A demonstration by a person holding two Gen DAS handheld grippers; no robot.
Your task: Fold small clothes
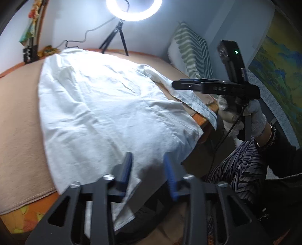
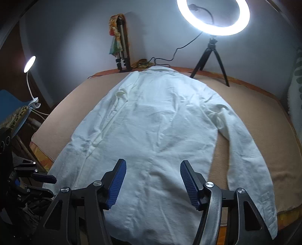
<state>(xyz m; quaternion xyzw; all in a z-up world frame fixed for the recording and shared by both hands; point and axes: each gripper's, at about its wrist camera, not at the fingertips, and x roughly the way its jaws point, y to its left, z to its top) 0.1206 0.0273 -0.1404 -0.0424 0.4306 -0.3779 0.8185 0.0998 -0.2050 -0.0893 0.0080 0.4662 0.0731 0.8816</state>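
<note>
Lit by a ring light point(image 2: 213, 17) on a small tripod against the far wall, a beige-covered table point(image 2: 251, 105) carries a white long-sleeved shirt point(image 2: 151, 122) laid flat, collar away from both tongs, apparently spread out ready for folding. Right gripper point(image 2: 152, 181) hovers over the hem, jaws spread with nothing between them. Left gripper point(image 1: 148, 169) stands at the shirt's near corner, jaws parted, the cloth lying loose beneath. One sleeve point(image 2: 249, 150) lies extended to the right gripper's right.
</note>
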